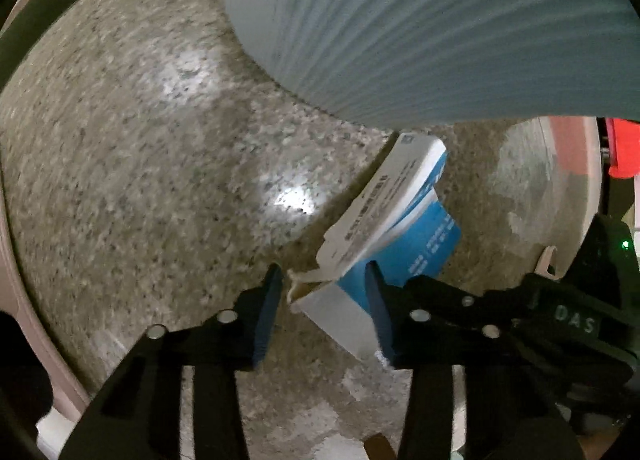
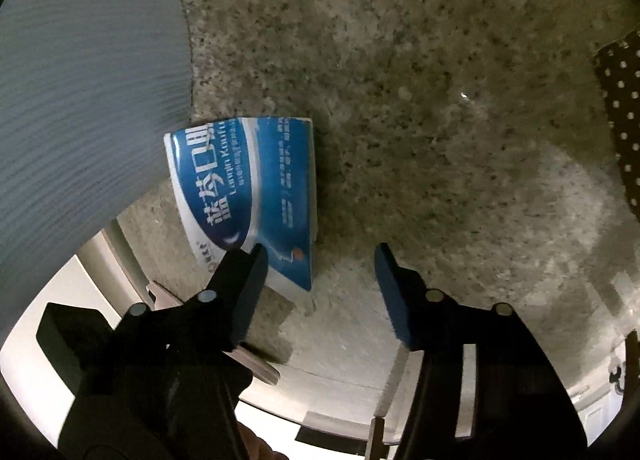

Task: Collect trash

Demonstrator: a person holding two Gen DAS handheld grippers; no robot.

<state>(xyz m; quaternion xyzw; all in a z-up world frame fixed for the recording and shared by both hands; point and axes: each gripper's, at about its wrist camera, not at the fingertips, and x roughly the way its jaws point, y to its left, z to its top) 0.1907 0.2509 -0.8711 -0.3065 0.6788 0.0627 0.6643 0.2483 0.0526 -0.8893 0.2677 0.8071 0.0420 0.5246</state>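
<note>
A blue and white cardboard box (image 1: 400, 216) with printed text lies on the speckled stone countertop (image 1: 140, 160), beside a ribbed pale grey bin (image 1: 420, 28). My left gripper (image 1: 324, 288) is open, its blue pads either side of the box's opened white end, which sits between them without a visible grip. In the right wrist view the same box (image 2: 256, 188) lies flat next to the bin (image 2: 80, 100). My right gripper (image 2: 320, 260) is open and empty; its left fingertip overlaps the box's near corner.
The countertop's rounded beige edge (image 2: 120, 256) runs close under the right gripper. A dark polka-dot cloth (image 2: 624, 112) lies at the far right. A red object (image 1: 622, 152) shows past the counter edge in the left wrist view.
</note>
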